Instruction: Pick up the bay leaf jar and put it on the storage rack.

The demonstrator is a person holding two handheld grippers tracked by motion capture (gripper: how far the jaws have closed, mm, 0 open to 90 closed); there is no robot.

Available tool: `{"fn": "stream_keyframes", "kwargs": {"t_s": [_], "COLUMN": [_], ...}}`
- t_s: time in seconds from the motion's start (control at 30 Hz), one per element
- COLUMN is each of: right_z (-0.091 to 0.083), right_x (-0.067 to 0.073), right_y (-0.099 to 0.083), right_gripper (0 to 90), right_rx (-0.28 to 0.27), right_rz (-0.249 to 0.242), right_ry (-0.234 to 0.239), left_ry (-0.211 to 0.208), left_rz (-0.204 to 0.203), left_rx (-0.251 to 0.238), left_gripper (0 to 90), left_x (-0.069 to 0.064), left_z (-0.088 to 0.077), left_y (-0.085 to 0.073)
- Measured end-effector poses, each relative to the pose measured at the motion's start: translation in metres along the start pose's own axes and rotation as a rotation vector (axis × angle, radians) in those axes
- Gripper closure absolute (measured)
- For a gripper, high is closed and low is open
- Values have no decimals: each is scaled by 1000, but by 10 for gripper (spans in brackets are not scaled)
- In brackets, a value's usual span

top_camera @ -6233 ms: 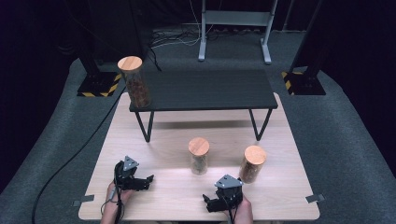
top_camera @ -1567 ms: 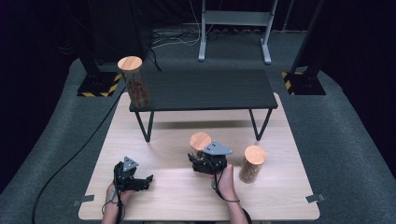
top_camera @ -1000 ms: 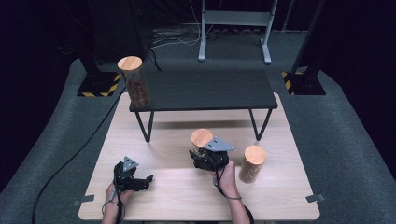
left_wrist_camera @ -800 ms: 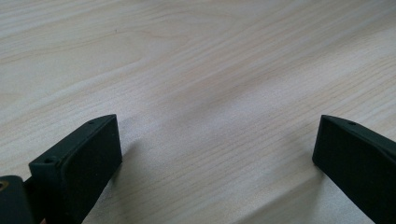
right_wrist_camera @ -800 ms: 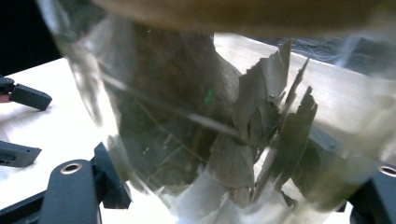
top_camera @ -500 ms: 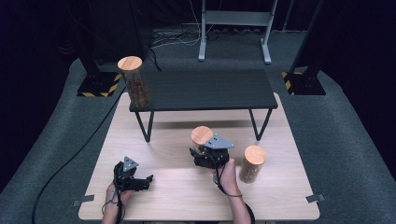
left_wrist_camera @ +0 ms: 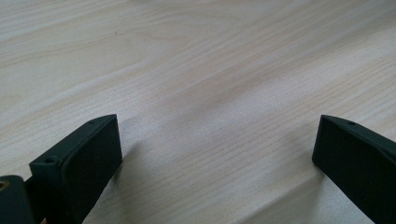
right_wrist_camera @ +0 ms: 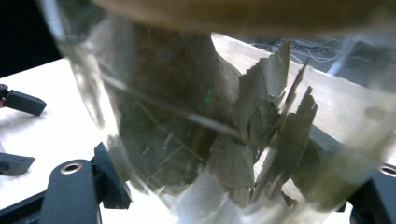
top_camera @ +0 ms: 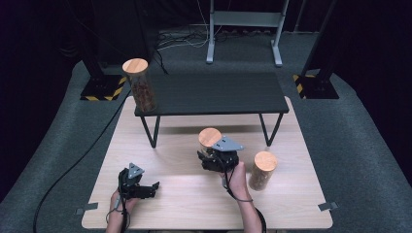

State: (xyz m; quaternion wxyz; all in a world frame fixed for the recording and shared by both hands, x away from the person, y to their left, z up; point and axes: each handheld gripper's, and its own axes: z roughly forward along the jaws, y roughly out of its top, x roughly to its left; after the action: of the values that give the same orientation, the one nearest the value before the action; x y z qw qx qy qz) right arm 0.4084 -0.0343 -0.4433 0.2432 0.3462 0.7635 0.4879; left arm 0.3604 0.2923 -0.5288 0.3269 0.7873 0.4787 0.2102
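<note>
So the light wooden table point(top_camera: 165, 194) has a low black bench-style shelf on thin metal legs point(top_camera: 214, 92) standing across its far half. On the shelf's left end sits a tall glass jar with a round wooden lid point(top_camera: 140, 90). In front of the shelf, about mid-table, there's a second glass jar with a wooden lid and dried leaves inside point(top_camera: 209, 140) — the right gripper point(top_camera: 216, 158) sits right against its near side. To the right of that pair stands a third wooden-lidded glass jar point(top_camera: 263, 170), near but apart. The left gripper point(top_camera: 141, 187) is well off to the left, close to the table's near edge.
</note>
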Motion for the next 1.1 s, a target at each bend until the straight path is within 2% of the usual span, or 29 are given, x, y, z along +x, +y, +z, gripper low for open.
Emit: {"fn": "stream_keyframes", "kwargs": {"t_s": [0.23,0.73,1.1], "right_z": [-3,-7,-10], "right_x": [-3,-5,-12], "right_y": [8,26,34], "right_gripper": [248,247,248], "right_rx": [-9,-22,-25], "right_rz": [9,-7,19], "right_ry": [-3,-9,1], "left_ry": [2,7,6], "left_rz": [-1,-3,-5], "left_rx": [-1,-2,0], "left_gripper": [8,8,8], "left_x": [0,0,0], "left_z": [0,0,0], "left_y": [0,0,0]}}
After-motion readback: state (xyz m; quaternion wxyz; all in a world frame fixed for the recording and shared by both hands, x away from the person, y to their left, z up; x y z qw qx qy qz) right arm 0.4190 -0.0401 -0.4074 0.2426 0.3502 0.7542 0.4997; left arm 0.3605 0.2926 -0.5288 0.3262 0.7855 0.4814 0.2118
